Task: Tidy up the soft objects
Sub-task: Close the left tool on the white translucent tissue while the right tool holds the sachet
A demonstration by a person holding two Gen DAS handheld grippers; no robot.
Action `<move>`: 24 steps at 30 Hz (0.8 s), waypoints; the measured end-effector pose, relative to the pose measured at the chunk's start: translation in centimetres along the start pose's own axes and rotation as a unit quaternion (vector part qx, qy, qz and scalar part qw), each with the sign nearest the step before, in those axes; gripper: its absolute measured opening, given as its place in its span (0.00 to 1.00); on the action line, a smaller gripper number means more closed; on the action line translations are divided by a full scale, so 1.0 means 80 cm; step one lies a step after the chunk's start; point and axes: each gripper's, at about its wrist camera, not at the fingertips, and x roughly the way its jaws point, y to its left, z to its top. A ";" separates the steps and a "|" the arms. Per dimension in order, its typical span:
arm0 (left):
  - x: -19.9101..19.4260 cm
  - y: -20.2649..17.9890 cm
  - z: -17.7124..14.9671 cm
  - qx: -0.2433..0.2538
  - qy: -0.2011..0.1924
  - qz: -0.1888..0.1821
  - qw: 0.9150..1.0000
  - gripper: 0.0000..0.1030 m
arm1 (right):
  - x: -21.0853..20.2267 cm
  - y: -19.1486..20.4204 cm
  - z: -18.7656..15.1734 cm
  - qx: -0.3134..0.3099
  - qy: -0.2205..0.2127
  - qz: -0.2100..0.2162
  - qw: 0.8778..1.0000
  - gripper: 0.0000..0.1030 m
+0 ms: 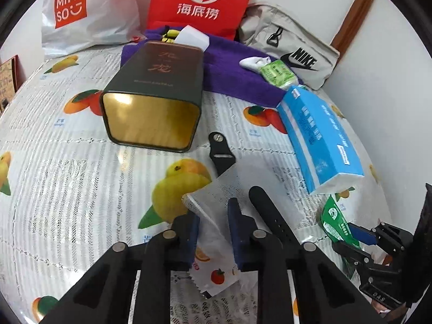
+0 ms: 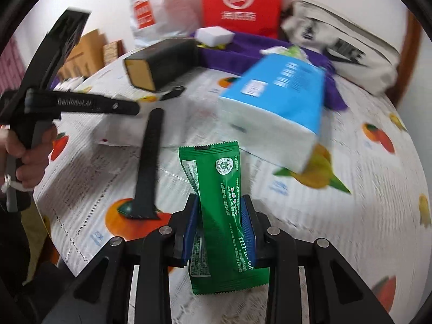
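My left gripper is shut on a white packet with fruit prints, held just above the table. My right gripper is shut on a green wet-wipe packet, held upright; it also shows in the left wrist view at lower right. A blue tissue pack lies right of centre, large in the right wrist view. A purple towel lies at the back with a white sock, a green-white tissue packet and a white sponge block on it.
A dark tin box with a gold bottom lies on its side at centre. A black watch strap lies by it, another piece nearer. MINISO bag, red bag and Nike bag stand along the back wall.
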 end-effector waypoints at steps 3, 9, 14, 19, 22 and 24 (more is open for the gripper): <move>-0.021 0.004 0.000 -0.001 -0.023 -0.009 1.000 0.13 | 0.002 -0.002 -0.004 0.006 -0.002 -0.004 1.000 0.30; -0.065 0.033 0.000 -0.020 -0.055 0.012 0.998 0.12 | 0.003 -0.002 -0.005 0.016 -0.009 -0.009 1.000 0.31; -0.073 0.057 -0.008 -0.031 -0.046 0.044 0.997 0.12 | 0.002 0.001 -0.007 0.016 -0.012 -0.016 1.000 0.31; -0.052 0.056 -0.019 -0.021 -0.013 0.067 0.997 0.29 | 0.002 0.004 -0.007 0.011 -0.013 -0.023 1.000 0.33; -0.044 0.044 -0.023 -0.009 -0.018 0.057 0.998 0.68 | 0.002 0.003 -0.007 0.012 -0.013 -0.022 1.000 0.33; -0.037 0.030 -0.024 0.014 -0.020 0.066 0.998 0.70 | 0.003 0.003 -0.007 0.011 -0.012 -0.022 1.000 0.33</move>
